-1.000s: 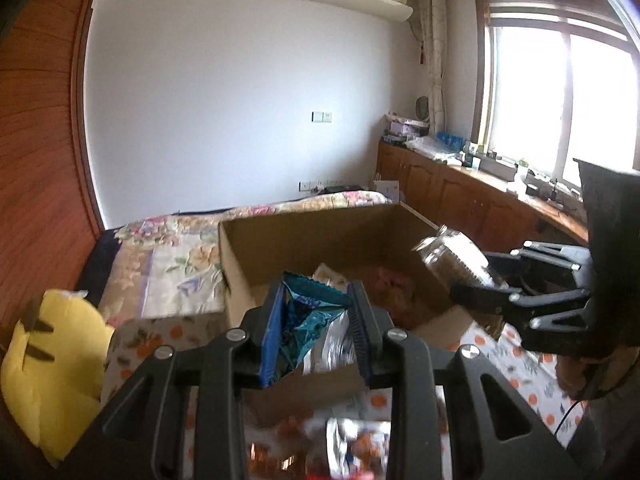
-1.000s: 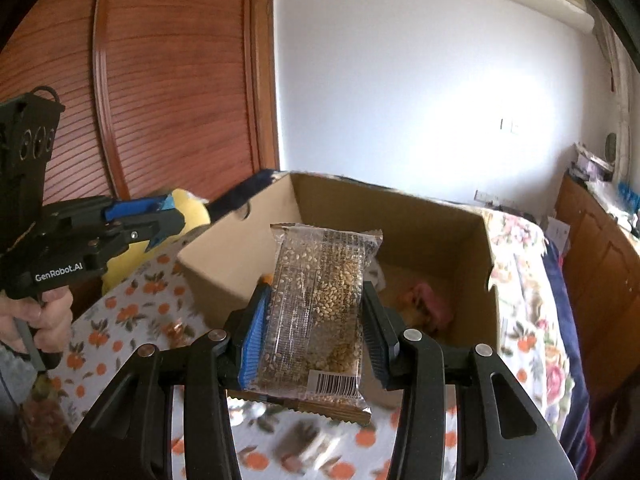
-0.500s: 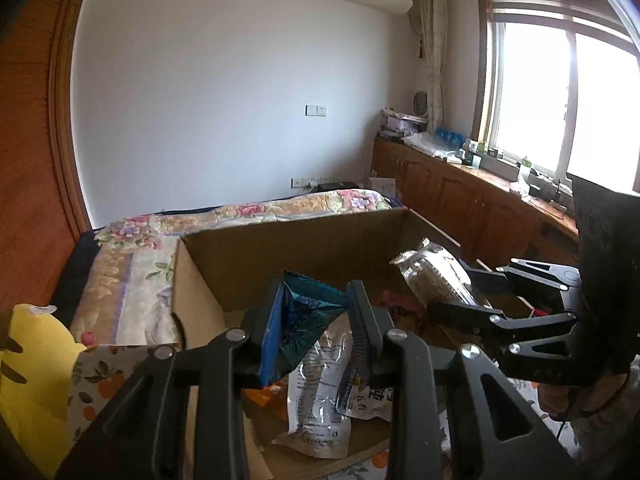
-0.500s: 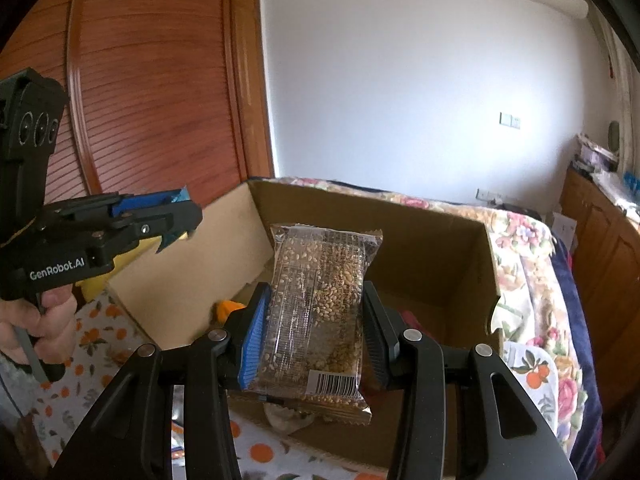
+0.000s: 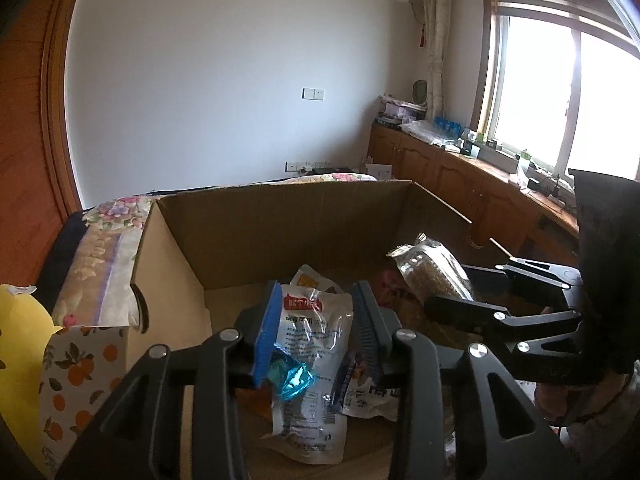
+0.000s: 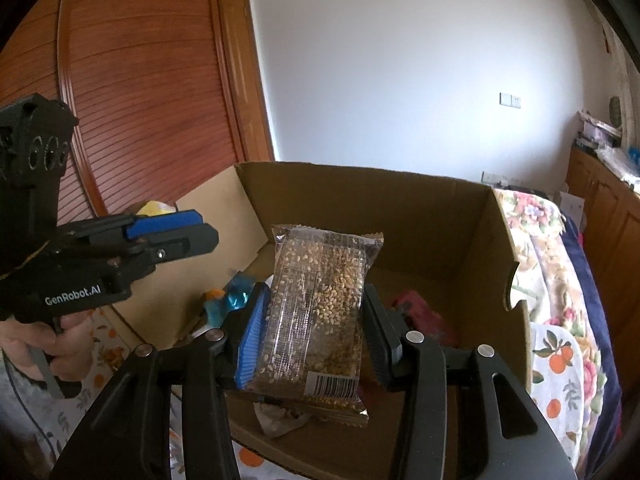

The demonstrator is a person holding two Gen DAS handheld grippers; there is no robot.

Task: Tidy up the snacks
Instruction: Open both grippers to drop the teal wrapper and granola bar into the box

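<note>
Bedroom, cardboard box on bed; left claw parted over box, blue packet loose below; right claw grips seed bar, next release inside

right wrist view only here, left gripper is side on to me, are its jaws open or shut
Observer: Open. In the left wrist view the left gripper jaws stand wide apart and clamp nothing.
Operator: whats below it
Observer: A clear plastic pouch with a red label lies in the brown cardboard box, with a crinkled blue foil packet on top of it.
Operator: is my bar over the box
Observer: Yes. Seen from the side, the right gripper holds the clear-wrapped seed bar above the box's inside.
</note>
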